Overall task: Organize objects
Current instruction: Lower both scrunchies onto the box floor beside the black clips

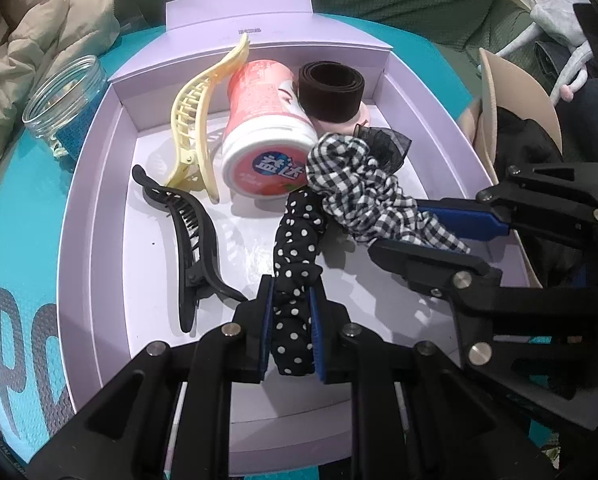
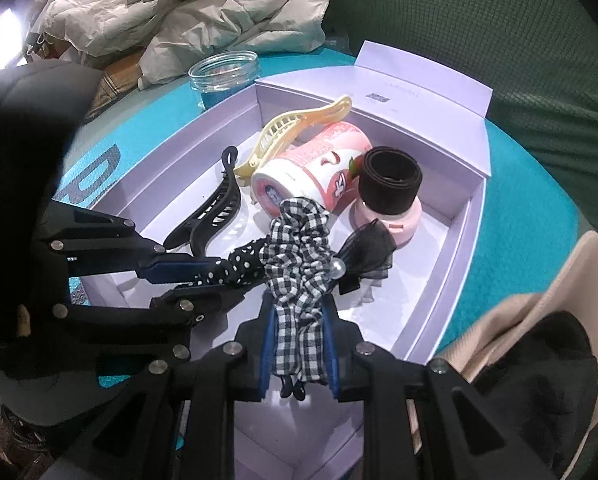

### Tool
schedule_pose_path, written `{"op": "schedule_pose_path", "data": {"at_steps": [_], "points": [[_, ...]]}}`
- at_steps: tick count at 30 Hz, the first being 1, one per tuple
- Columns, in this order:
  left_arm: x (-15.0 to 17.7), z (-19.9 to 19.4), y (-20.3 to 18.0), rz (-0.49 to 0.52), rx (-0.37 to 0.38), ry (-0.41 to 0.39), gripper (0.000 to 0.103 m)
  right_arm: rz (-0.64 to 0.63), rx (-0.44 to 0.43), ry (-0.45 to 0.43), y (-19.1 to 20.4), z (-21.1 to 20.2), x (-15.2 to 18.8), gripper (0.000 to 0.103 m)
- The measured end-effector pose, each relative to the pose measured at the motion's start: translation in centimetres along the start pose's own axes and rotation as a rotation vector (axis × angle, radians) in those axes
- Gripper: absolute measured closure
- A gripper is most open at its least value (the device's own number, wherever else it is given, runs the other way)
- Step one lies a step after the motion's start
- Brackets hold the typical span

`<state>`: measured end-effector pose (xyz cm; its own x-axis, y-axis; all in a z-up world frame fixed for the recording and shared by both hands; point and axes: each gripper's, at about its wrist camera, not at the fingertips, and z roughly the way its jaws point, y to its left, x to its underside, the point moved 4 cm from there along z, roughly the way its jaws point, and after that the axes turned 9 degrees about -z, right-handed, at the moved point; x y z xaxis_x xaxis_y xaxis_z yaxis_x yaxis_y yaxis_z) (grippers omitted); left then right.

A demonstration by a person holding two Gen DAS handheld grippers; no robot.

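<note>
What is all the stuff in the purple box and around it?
box: 1, lilac, open on the teal table
hair claws: 2, one yellow, one black, left part of box
gum bottle: 1, pink and white, lying on its side mid-box
band roll: 1, dark brown, on a pink container
checked scrunchie: 1, black-white, with a black mesh bow
dotted scrunchie: 1, black with white dots
glass jar: 1, clear, left of box
coat: 1, beige, behind
left gripper: shut on dotted scrunchie
right gripper: shut on checked scrunchie
</note>
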<state>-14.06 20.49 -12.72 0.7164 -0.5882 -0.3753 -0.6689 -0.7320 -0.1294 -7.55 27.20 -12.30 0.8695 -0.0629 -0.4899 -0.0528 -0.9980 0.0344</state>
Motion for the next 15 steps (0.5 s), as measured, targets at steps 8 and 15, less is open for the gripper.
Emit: {"op": "schedule_pose_path", "data": {"at_steps": [8,15], "points": [[0.5,-0.1,0.1,0.002,0.002,-0.039,0.088,-0.007,0.03,0.02,0.0,0.1,0.6,0.082],[1.3,-0.3,0.7,-0.022,-0.019,-0.082,0.088,-0.025,0.051,0.033,0.7,-0.1,1.2,0.082]]}}
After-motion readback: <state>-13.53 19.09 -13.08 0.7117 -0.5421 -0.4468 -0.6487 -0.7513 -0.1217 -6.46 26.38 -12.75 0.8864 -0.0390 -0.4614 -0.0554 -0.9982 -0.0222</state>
